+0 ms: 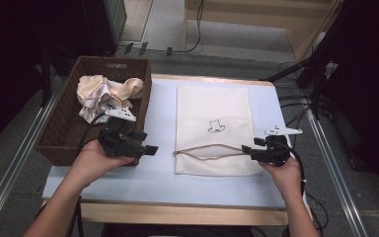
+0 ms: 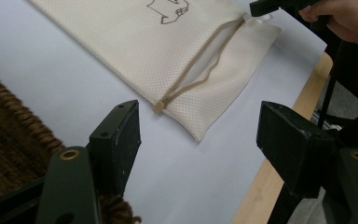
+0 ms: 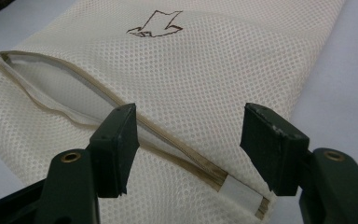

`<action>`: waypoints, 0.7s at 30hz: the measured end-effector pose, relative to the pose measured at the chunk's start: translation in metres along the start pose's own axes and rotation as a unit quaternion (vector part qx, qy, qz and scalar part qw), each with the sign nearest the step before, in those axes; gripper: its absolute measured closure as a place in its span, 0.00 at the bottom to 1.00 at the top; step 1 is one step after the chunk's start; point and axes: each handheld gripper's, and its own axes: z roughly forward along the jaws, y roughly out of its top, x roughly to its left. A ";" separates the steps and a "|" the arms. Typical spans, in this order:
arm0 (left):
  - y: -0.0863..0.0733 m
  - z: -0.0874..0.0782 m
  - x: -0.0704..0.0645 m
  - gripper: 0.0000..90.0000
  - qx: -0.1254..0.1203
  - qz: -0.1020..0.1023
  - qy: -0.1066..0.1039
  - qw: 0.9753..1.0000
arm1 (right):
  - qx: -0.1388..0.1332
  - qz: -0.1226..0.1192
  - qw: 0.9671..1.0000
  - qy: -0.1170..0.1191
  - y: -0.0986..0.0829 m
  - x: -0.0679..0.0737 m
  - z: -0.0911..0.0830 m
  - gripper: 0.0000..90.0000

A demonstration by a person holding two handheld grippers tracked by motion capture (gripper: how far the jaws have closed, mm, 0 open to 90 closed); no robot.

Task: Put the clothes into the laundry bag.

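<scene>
White table covering (image 1: 158,123) is bearing a cream mesh zip bag (image 1: 212,111); right gripper (image 1: 249,149), jaws apart, is hovering at its five o'clock corner, left gripper (image 1: 150,149) likewise gaping.

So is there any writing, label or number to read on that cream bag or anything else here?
There is none to read.
Mesh bag: it bears only a small dark line drawing, a picture with no letters.
Crumpled cloth in the wicker basket: faint coloured marks, too blurred to read.

High view overhead, facing forward-down; gripper views low, close — all share mesh bag (image 1: 212,129).
</scene>
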 end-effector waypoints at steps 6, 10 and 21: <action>-0.002 -0.007 0.012 0.35 -0.006 -0.010 0.023 1.000 | -0.001 -0.002 1.000 0.003 0.002 0.000 0.001 0.42; -0.003 -0.013 0.019 0.35 -0.015 -0.017 0.030 0.999 | -0.003 -0.002 1.000 0.004 0.003 0.001 0.002 0.42; 0.007 -0.022 0.039 0.36 -0.025 -0.023 0.046 0.998 | -0.007 -0.007 1.000 0.003 0.006 0.002 0.004 0.42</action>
